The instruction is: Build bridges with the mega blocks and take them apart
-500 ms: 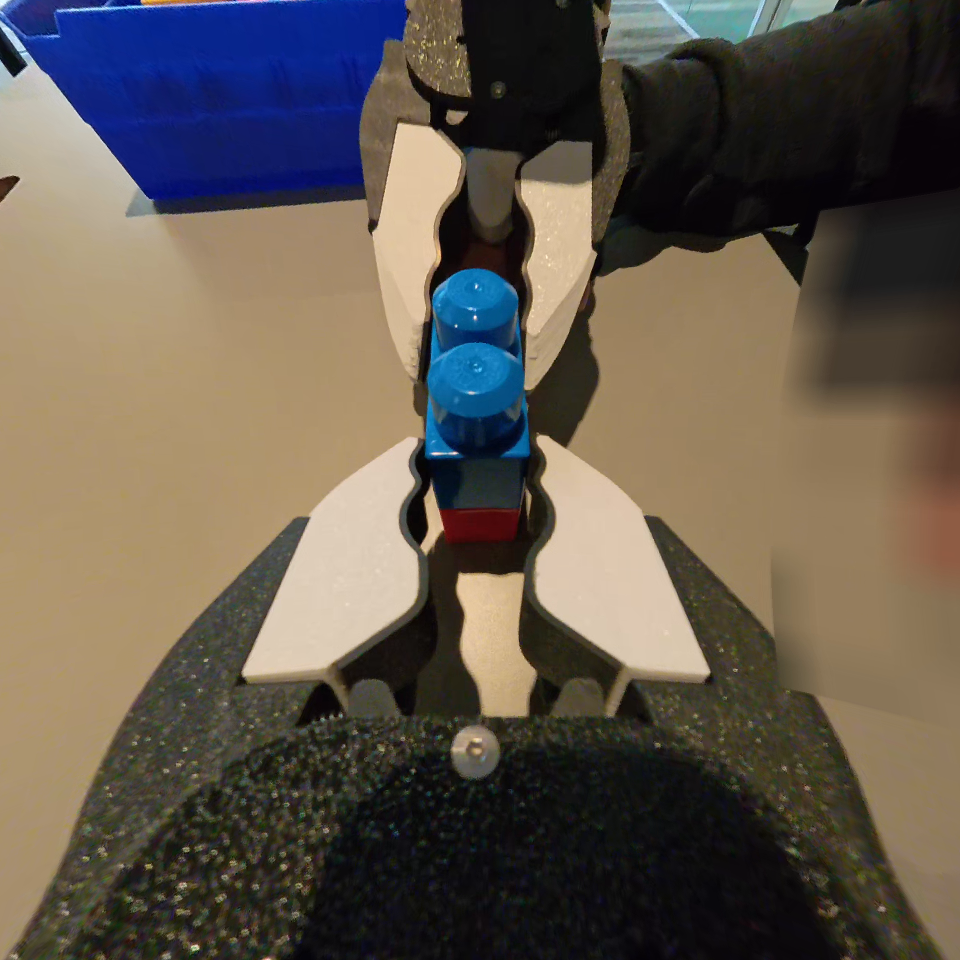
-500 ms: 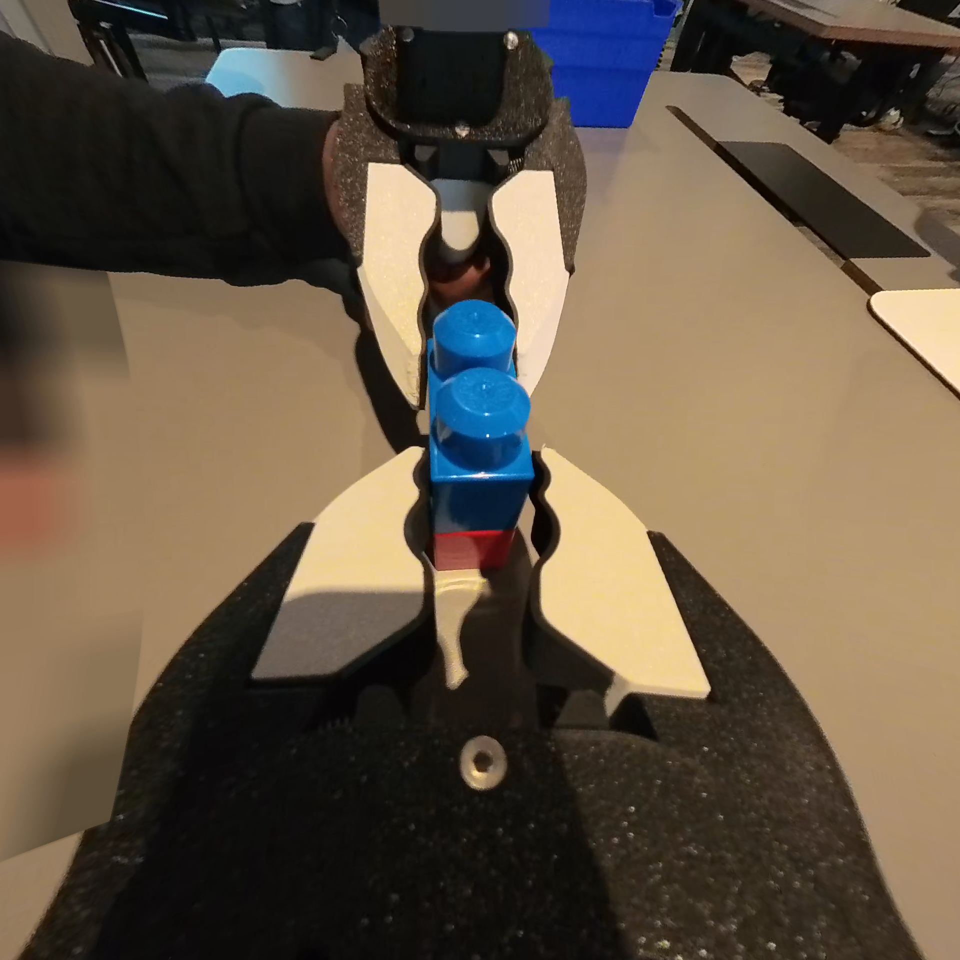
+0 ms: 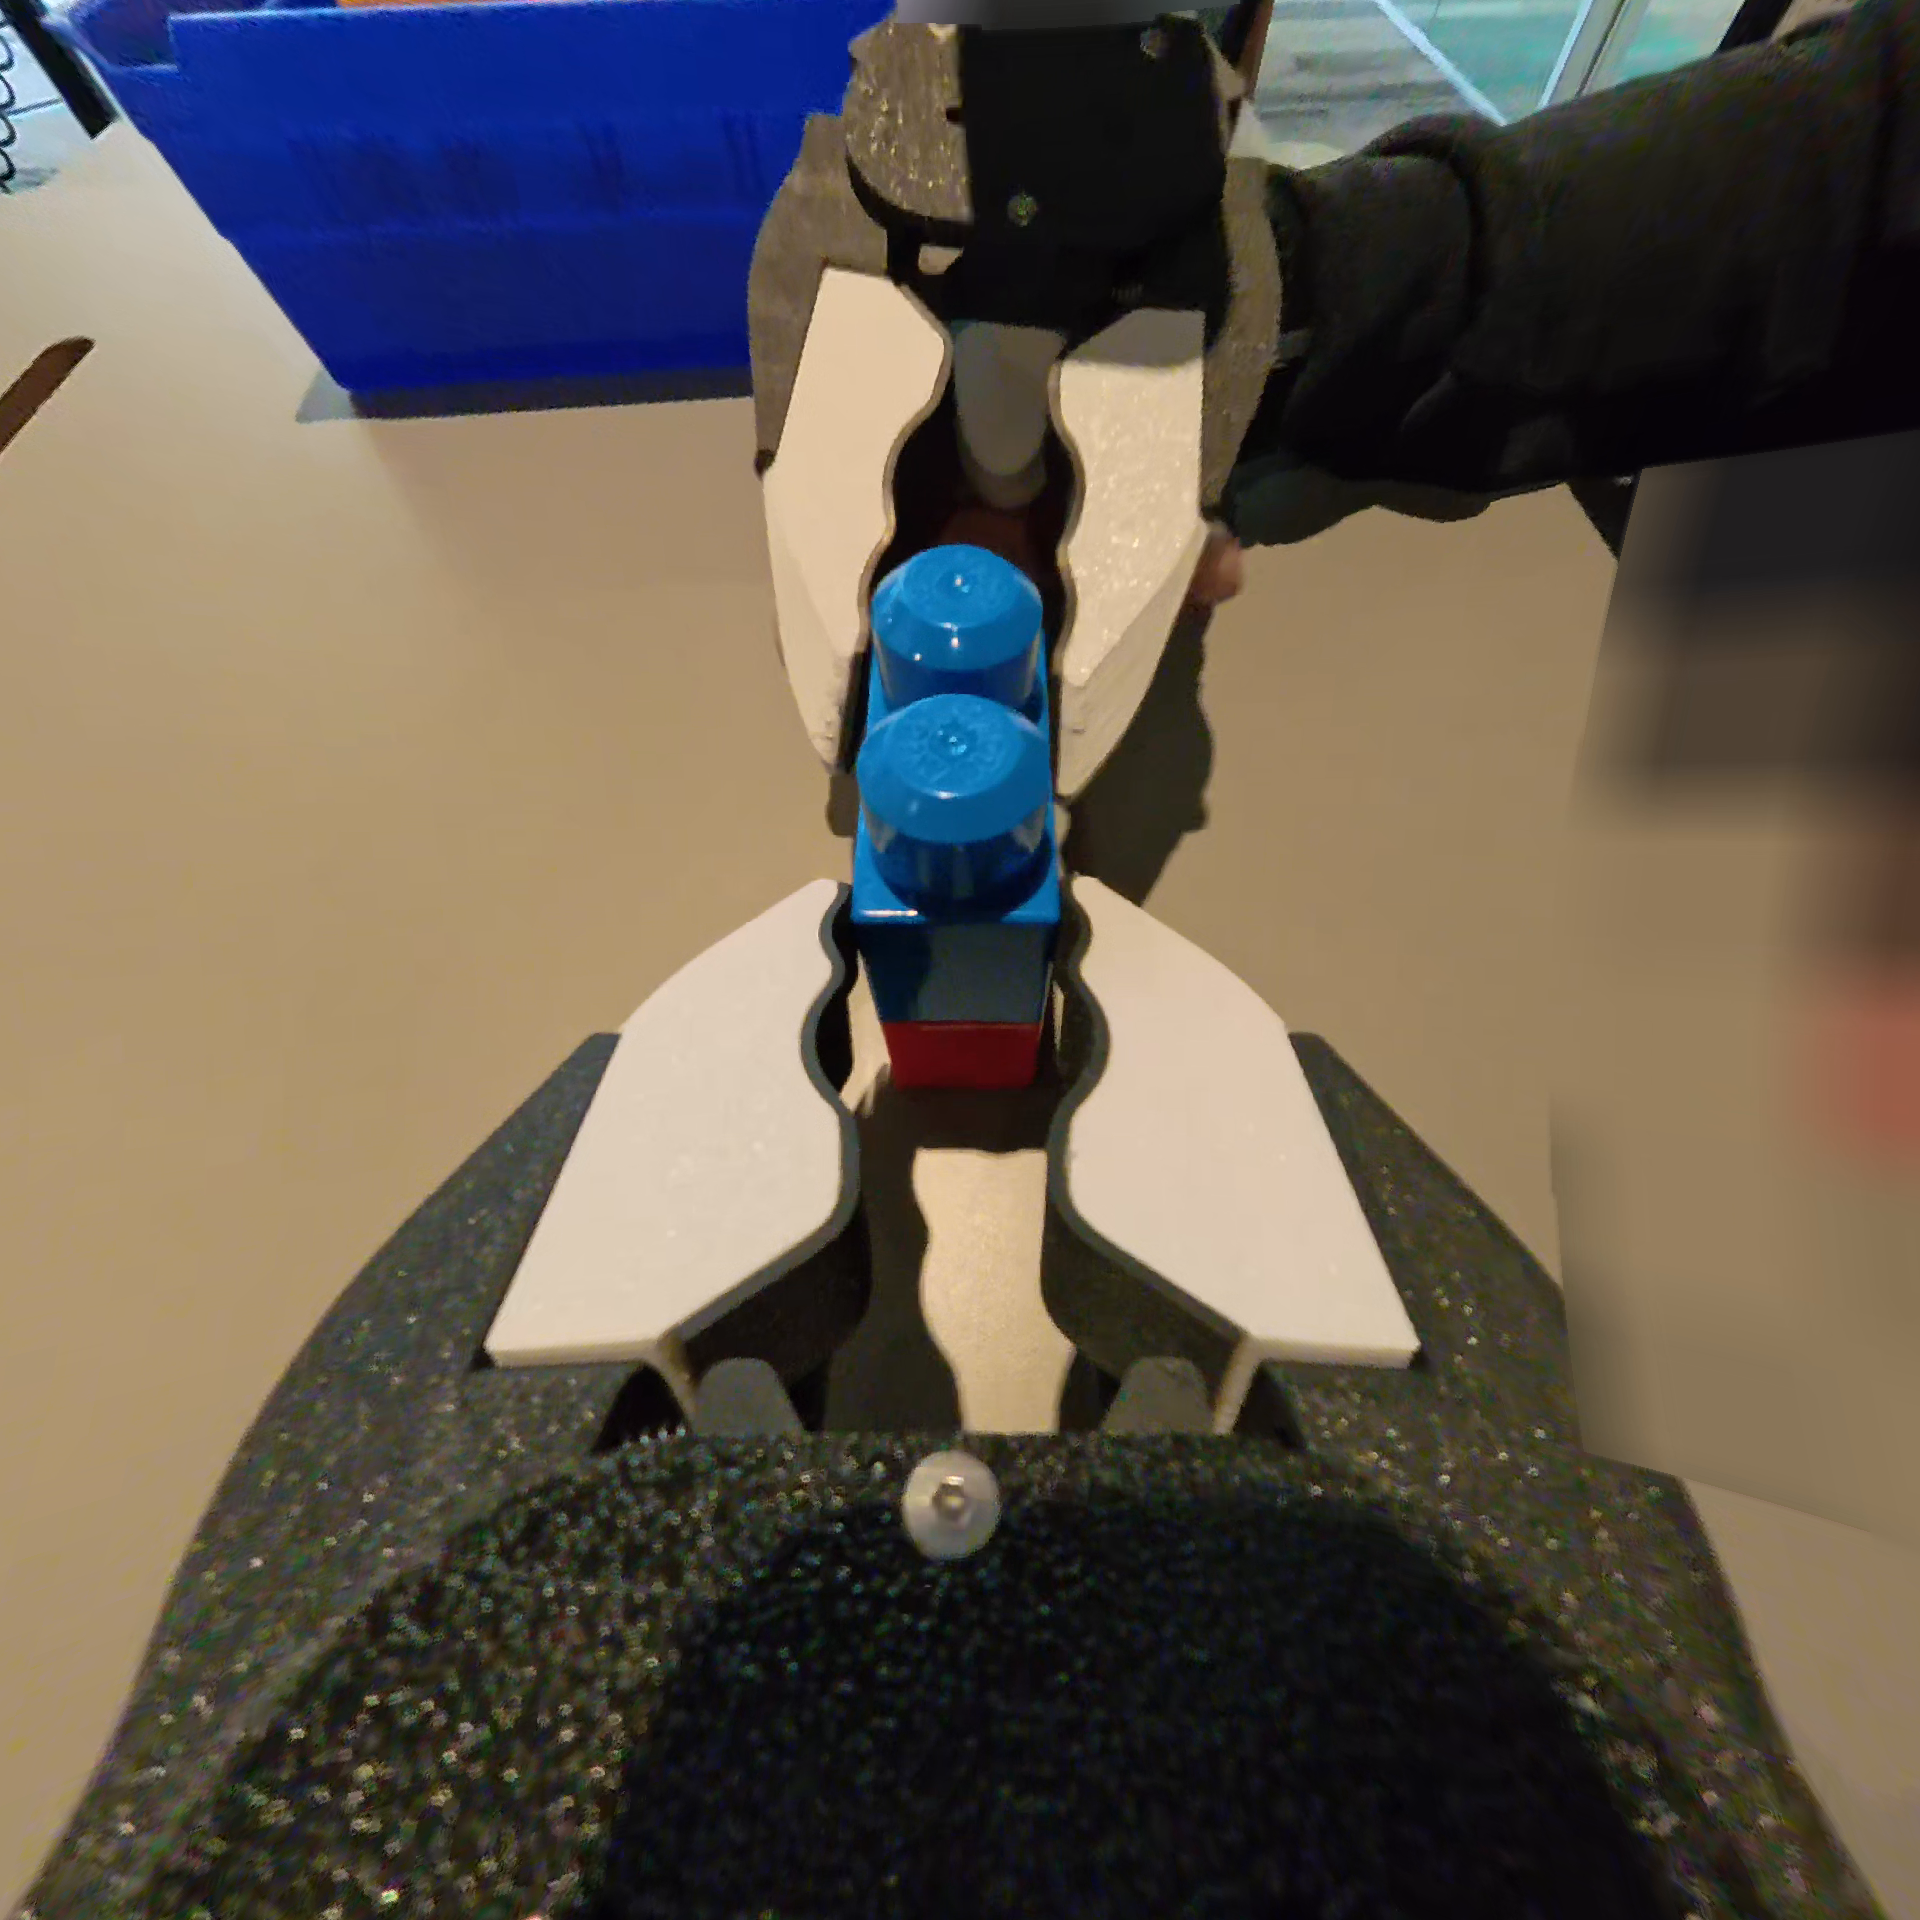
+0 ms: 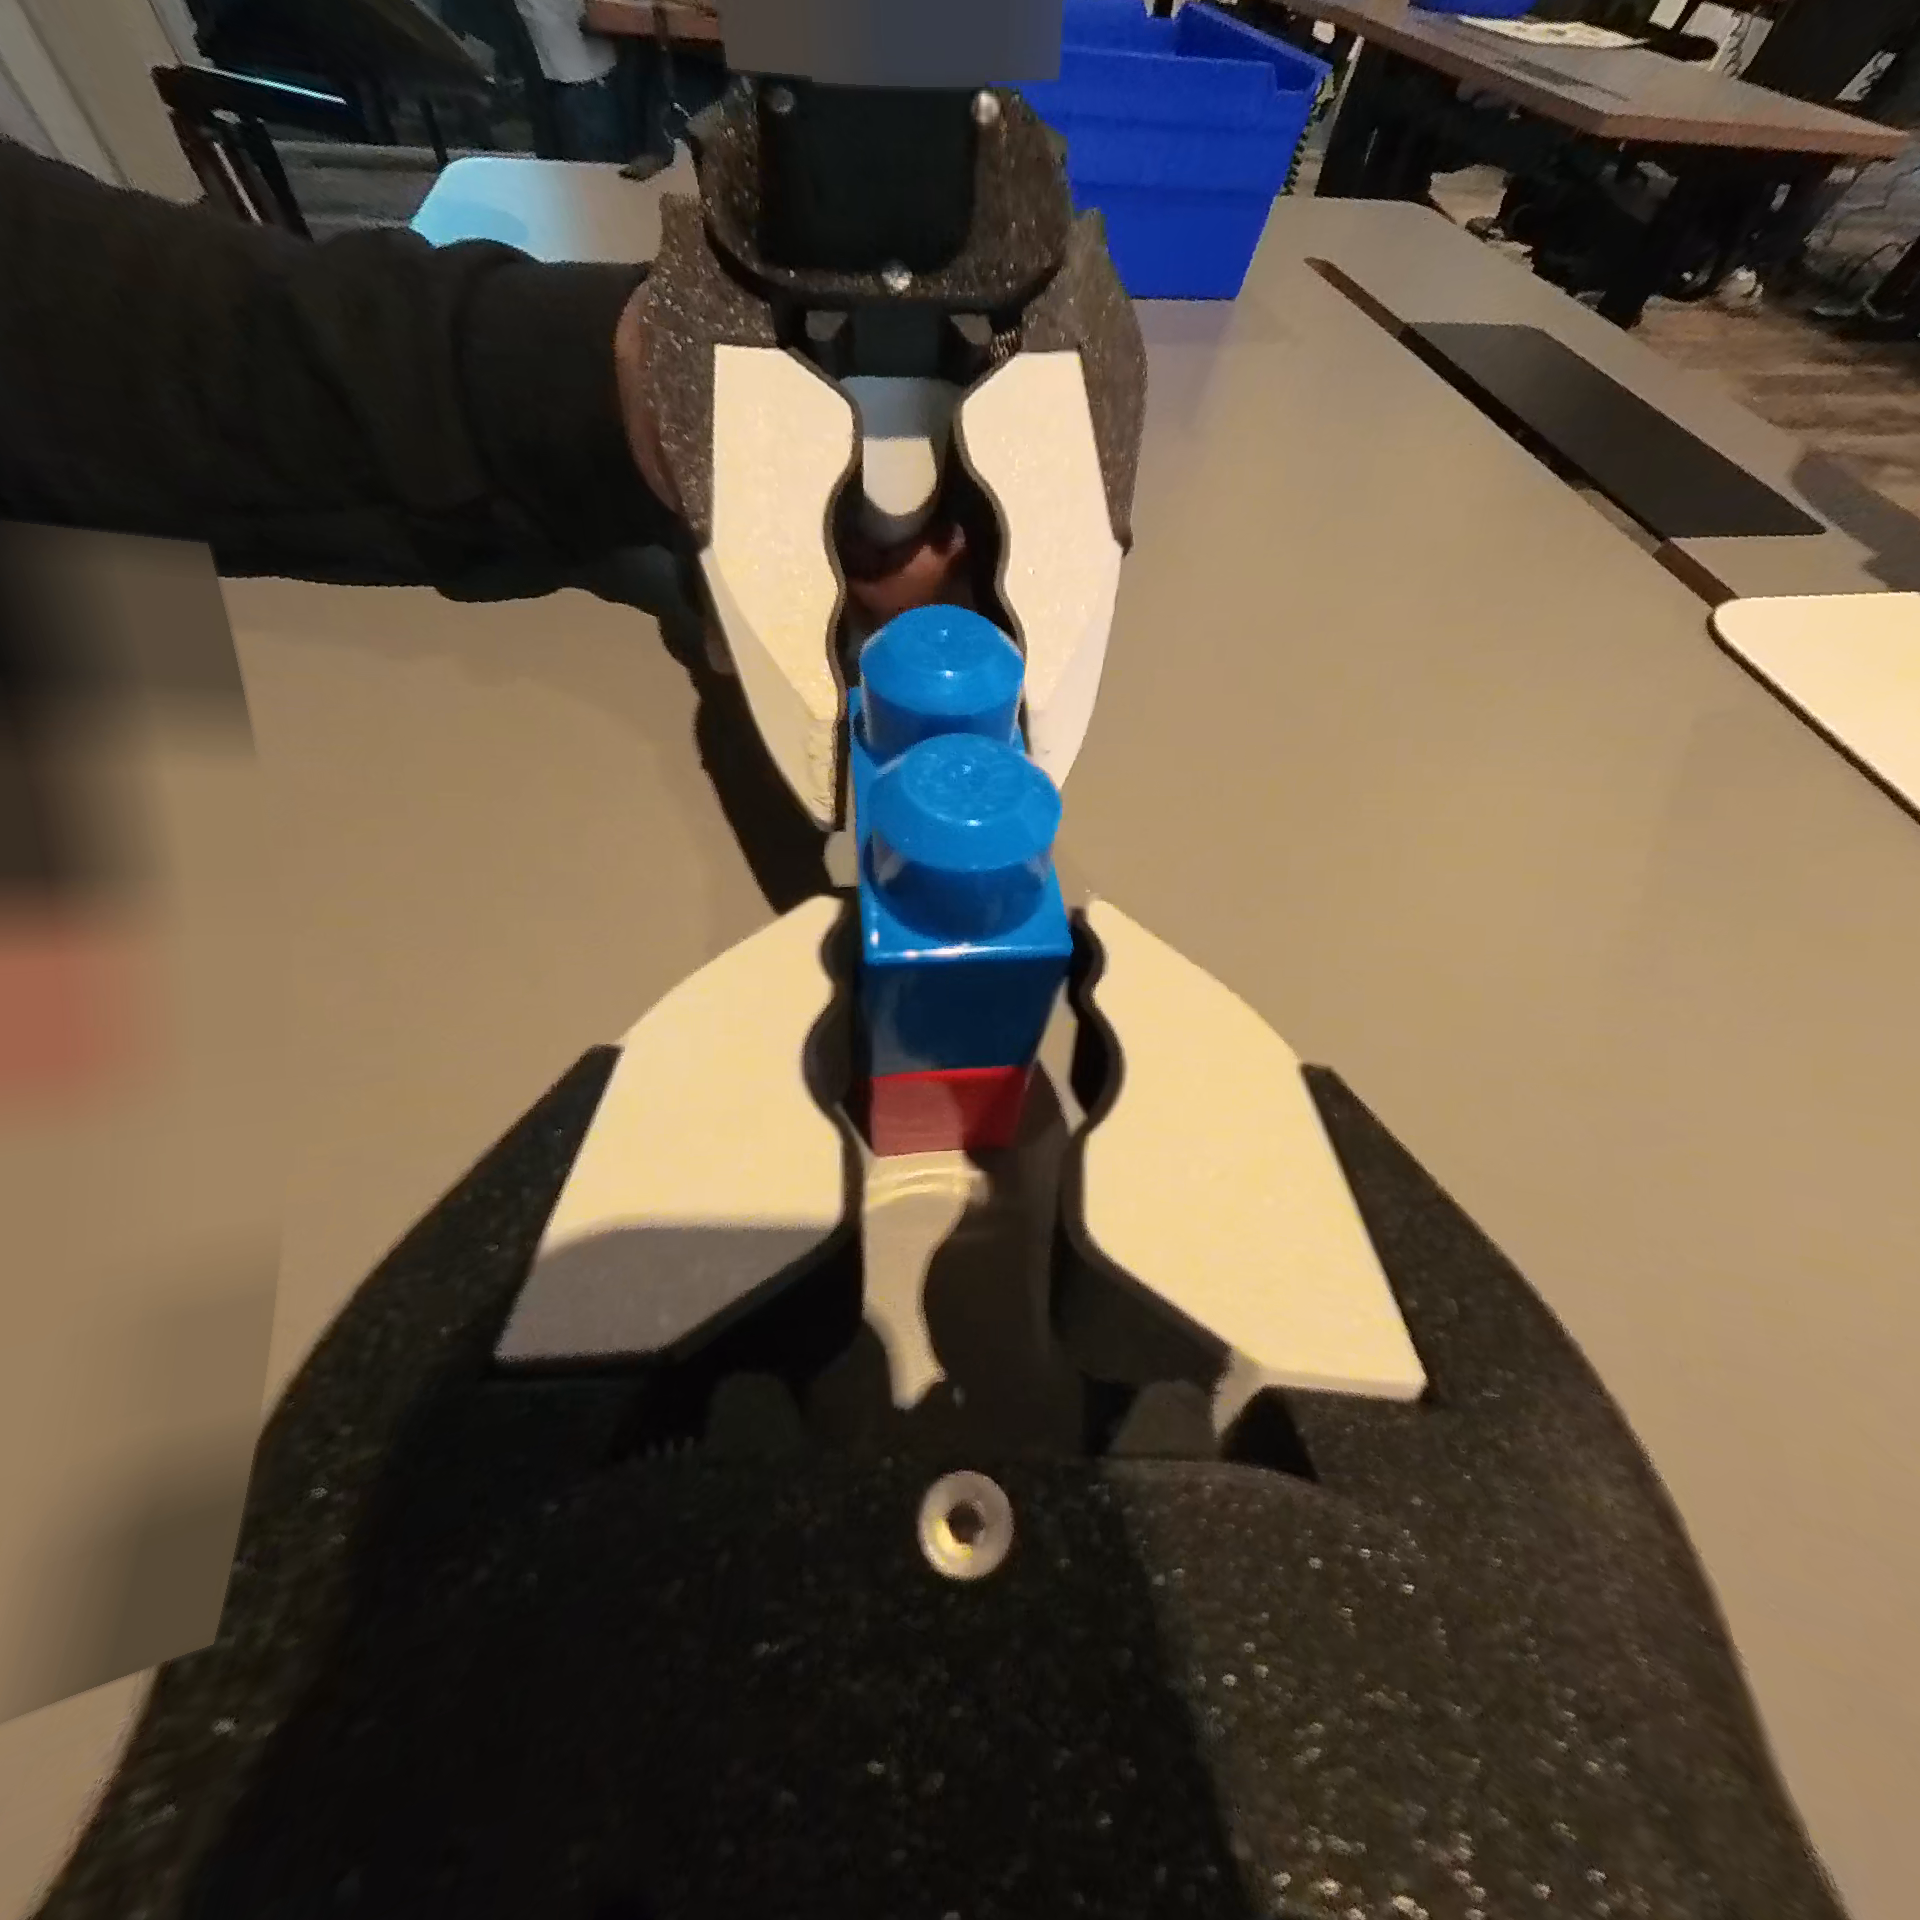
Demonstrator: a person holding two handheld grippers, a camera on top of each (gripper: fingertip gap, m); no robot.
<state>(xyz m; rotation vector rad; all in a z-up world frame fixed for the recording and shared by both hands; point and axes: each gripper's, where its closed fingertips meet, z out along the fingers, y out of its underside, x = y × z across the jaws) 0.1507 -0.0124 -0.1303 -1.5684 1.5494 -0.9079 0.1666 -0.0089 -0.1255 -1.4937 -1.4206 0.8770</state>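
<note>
A blue two-stud block (image 3: 951,831) sits on a red block (image 3: 961,1055) on the tan table (image 3: 416,935). My left gripper (image 3: 956,925) is shut on the near end of the blue block. My right gripper (image 3: 951,748) faces it from the far side and is shut on the block's other end. In the right wrist view my right gripper (image 4: 961,935) clamps the blue block (image 4: 961,883) above a red block (image 4: 945,1112), and the left gripper (image 4: 940,790) holds the far end. What lies under the middle of the blue block is hidden.
A blue bin (image 3: 468,208) stands at the back of the table and also shows in the right wrist view (image 4: 1164,156). Black sleeves (image 3: 1558,312) (image 4: 312,364) reach in behind each far gripper. A black strip (image 4: 1610,436) and a white tabletop (image 4: 1849,686) lie to the right. The tips of both grippers are at nearly the same place.
</note>
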